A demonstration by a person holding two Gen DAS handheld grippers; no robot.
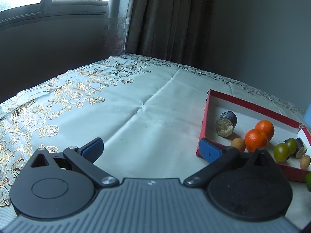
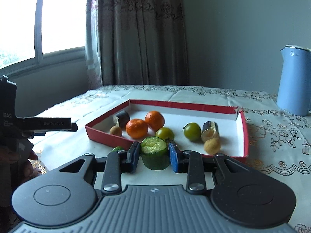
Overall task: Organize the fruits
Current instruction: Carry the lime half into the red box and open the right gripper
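Green cucumber piece clamped between right hand-held gripper pads.

The pale satiny tablecloth looked smooth and creased, with shiny gold embroidery at its 9 o'clock side. The red cardboard tray was matt, white paper inside. The cut green fruit chunk had glossy skin and a rough pulpy top. The light blue plastic kettle looked smooth.
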